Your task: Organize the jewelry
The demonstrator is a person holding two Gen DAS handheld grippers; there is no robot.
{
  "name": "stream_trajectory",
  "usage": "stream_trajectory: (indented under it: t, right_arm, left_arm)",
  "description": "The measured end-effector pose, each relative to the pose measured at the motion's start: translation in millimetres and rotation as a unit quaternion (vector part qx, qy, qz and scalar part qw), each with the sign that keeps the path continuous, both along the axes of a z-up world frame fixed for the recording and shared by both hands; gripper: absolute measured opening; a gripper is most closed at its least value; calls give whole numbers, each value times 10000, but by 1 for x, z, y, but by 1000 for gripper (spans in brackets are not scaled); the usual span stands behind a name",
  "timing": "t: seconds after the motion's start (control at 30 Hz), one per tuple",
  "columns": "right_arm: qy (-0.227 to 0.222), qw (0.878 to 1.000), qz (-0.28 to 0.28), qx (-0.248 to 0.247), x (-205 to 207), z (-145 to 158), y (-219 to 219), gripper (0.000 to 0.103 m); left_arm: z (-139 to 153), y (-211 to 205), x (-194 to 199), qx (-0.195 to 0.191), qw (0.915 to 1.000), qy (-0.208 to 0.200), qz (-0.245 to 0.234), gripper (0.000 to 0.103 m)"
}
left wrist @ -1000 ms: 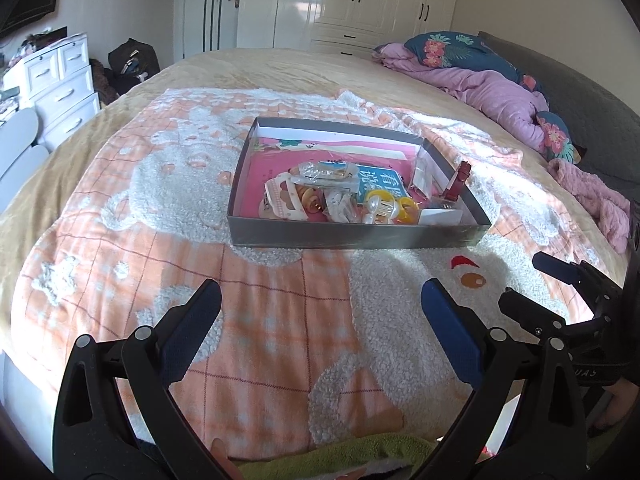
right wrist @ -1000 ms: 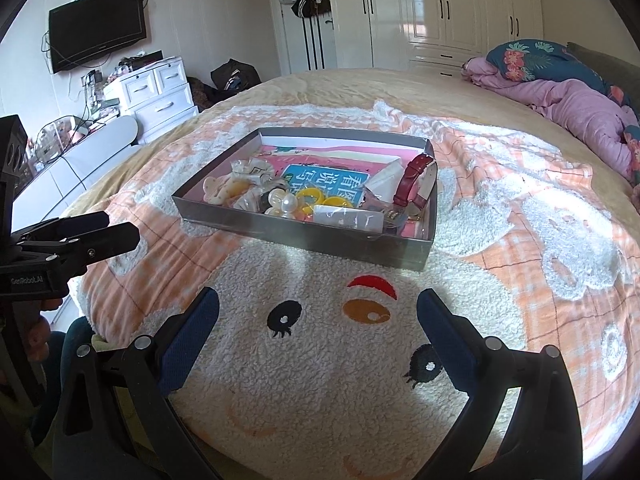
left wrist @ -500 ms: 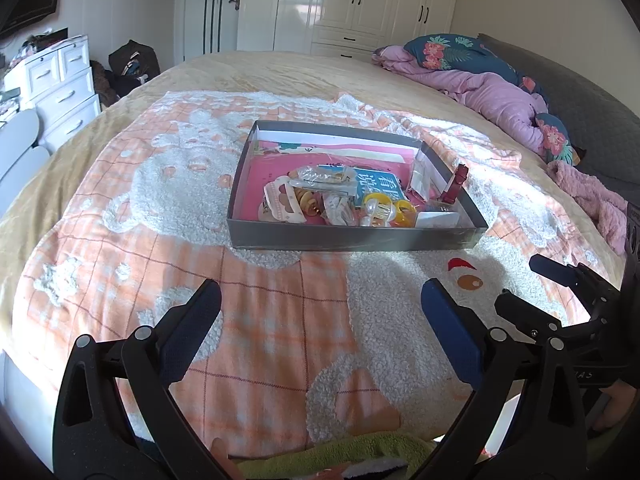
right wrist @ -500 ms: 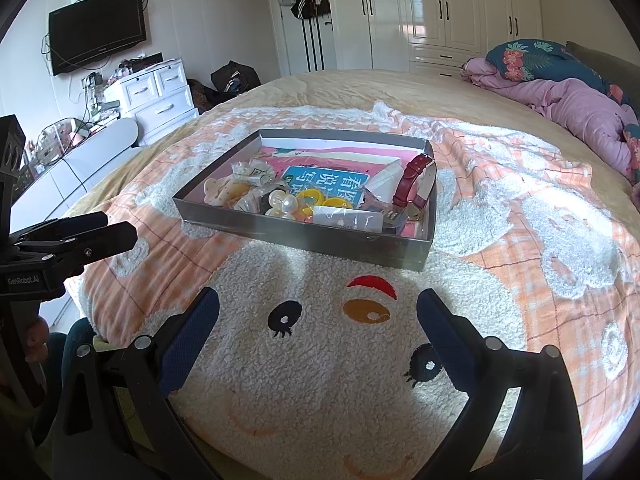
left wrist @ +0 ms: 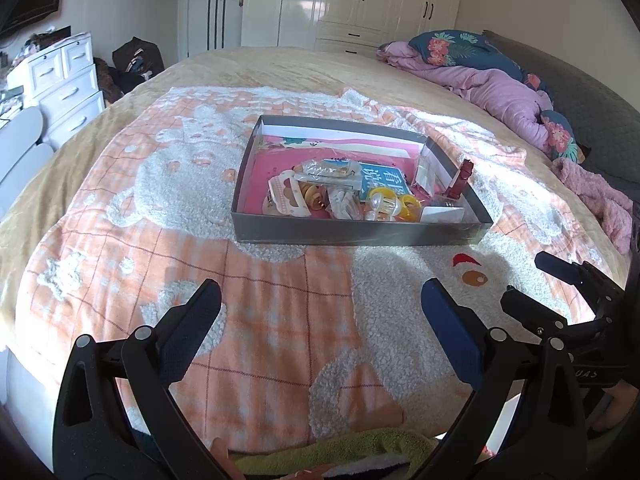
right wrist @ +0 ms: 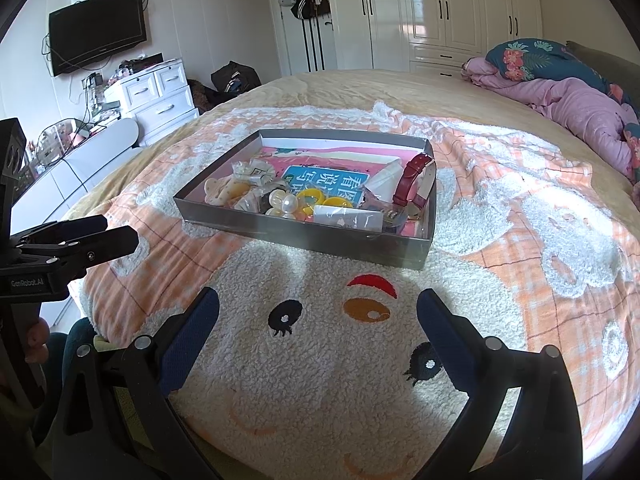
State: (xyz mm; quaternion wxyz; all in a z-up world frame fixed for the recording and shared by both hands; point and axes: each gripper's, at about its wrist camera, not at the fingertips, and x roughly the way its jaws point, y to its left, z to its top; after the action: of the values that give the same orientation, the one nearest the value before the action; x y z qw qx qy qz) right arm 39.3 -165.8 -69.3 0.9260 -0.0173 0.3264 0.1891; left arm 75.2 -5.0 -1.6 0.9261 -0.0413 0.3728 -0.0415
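A shallow grey box (left wrist: 360, 236) (right wrist: 304, 238) sits on the bed's orange and white blanket. It holds a pile of jewelry: a red watch strap (right wrist: 408, 178) (left wrist: 460, 178) leaning on the right wall, yellow rings (right wrist: 316, 198) (left wrist: 408, 202), cream hair clips (right wrist: 224, 190) (left wrist: 284, 196), small clear bags, and a blue booklet (right wrist: 324, 178). My left gripper (left wrist: 320, 300) is open and empty, well short of the box. My right gripper (right wrist: 318, 306) is open and empty, also short of the box. Each gripper shows at the edge of the other's view.
The fleece blanket (right wrist: 360, 360) with a bear face covers the near bed. Purple bedding and a floral pillow (right wrist: 560, 80) lie at the far right. White drawers (right wrist: 160, 96) and a wall TV (right wrist: 96, 38) stand at the left, wardrobes behind.
Both grippers have drawn back slightly from the box; it sits a little farther off and higher in both views. Both stay open and empty.
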Motion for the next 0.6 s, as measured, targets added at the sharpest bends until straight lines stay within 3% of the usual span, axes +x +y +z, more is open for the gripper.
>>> stream_trajectory:
  t: [0.6]
  right_arm:
    - [1, 10000, 8, -10, -1, 0, 1, 98]
  left_arm:
    - [-3, -4, 1, 26, 9999, 104, 26, 94]
